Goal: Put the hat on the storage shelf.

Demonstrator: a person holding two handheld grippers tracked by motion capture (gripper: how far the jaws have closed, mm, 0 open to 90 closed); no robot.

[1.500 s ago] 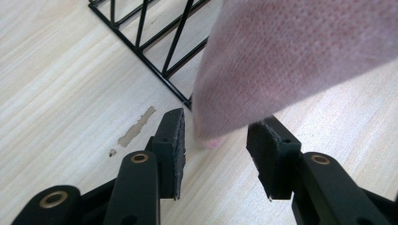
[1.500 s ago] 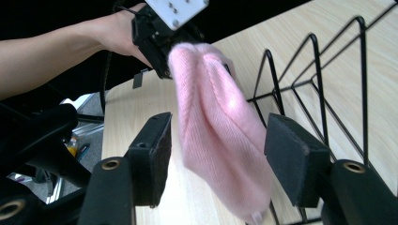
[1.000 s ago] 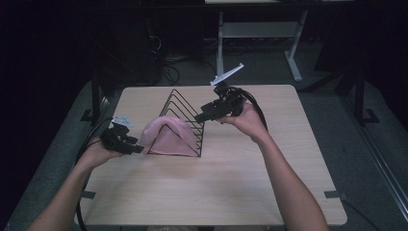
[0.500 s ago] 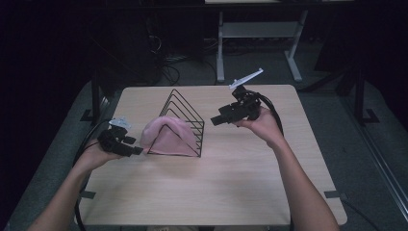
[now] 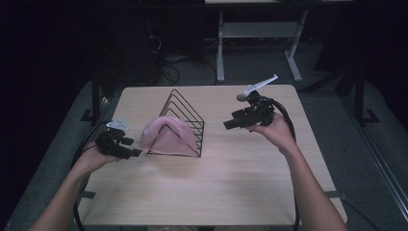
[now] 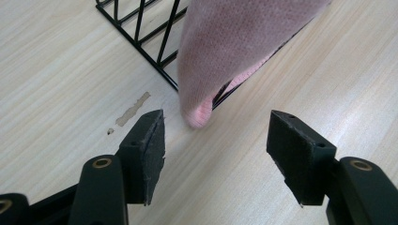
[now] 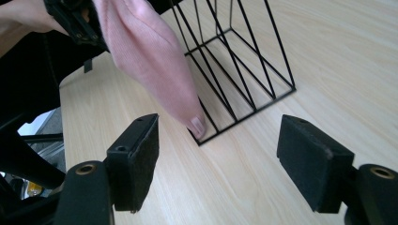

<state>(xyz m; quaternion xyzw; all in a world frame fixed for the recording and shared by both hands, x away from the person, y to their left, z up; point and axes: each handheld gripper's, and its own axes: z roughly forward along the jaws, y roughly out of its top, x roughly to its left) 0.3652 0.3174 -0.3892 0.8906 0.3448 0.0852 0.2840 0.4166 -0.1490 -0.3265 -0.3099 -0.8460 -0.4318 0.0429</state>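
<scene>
Dim room, pale wooden bench: pink cloth already draped over black wire rack near the left edge, left gripper and right gripper both spread apart, empty, flanking the rack; seemingly little left undone.

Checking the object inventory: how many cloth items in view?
1. A pink knit cloth is draped over the near-left end of the black triangular wire rack, its tip reaching down to the wooden table. No others show; the cloth could hide something beneath.
</scene>
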